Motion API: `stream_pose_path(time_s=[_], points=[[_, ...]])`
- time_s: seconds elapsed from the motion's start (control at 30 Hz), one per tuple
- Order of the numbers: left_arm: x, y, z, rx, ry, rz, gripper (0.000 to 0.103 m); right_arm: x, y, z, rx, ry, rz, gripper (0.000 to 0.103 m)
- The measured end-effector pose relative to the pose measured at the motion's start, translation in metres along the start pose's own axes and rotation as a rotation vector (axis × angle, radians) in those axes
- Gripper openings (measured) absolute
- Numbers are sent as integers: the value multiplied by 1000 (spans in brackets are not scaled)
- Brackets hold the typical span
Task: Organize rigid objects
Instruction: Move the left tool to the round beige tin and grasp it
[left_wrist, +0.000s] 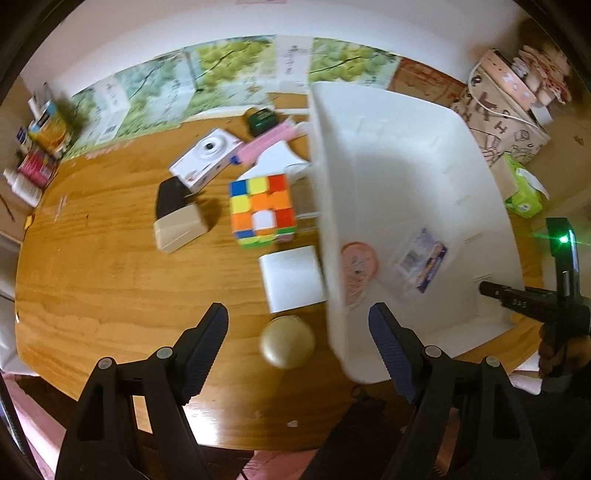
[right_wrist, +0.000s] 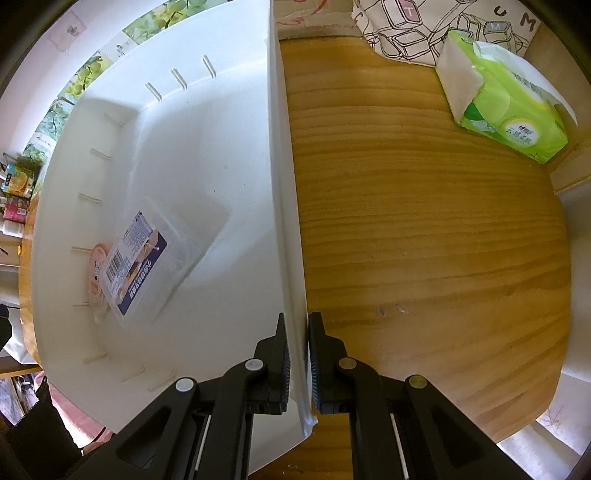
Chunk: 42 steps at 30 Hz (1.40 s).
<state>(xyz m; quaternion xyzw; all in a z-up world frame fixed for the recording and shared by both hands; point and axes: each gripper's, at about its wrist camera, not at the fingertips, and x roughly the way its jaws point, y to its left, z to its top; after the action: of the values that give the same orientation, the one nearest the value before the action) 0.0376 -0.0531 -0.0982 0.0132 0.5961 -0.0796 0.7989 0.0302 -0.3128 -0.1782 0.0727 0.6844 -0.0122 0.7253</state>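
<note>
A white plastic bin (left_wrist: 388, 166) stands on the wooden table (left_wrist: 110, 277), holding a clear labelled box (left_wrist: 419, 260) and a pink round tin (left_wrist: 356, 266). My right gripper (right_wrist: 297, 354) is shut on the bin's right rim (right_wrist: 284, 184); the clear box (right_wrist: 144, 258) and pink tin (right_wrist: 96, 269) lie inside. My left gripper (left_wrist: 298, 325) is open and empty, just above a gold round tin (left_wrist: 287, 347) by the bin's left wall. A Rubik's cube (left_wrist: 261, 208), white flat box (left_wrist: 291, 277), white camera box (left_wrist: 207, 158) and beige-black case (left_wrist: 177, 218) lie left of the bin.
A pink box (left_wrist: 266, 142) and dark green tin (left_wrist: 261, 120) sit behind the cube. A green tissue pack (right_wrist: 506, 107) and patterned bag (left_wrist: 502, 125) stand right of the bin. Bottles and cartons (left_wrist: 37, 147) crowd the far left edge.
</note>
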Motion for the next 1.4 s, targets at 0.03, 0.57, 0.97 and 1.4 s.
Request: stream_pose_path(time_s=[0.03, 0.57, 0.97, 1.4], points=[[0, 4, -2, 1, -1, 6, 81, 0, 0, 0, 1, -1, 0, 11], [37, 29, -30, 83, 80, 58, 81, 5, -3, -1, 7, 6, -4, 11], [84, 23, -37, 83, 220, 1, 81, 10, -4, 3, 16, 13, -9, 11], [107, 18, -37, 120, 240, -26, 81, 12, -8, 6, 27, 24, -12, 11]])
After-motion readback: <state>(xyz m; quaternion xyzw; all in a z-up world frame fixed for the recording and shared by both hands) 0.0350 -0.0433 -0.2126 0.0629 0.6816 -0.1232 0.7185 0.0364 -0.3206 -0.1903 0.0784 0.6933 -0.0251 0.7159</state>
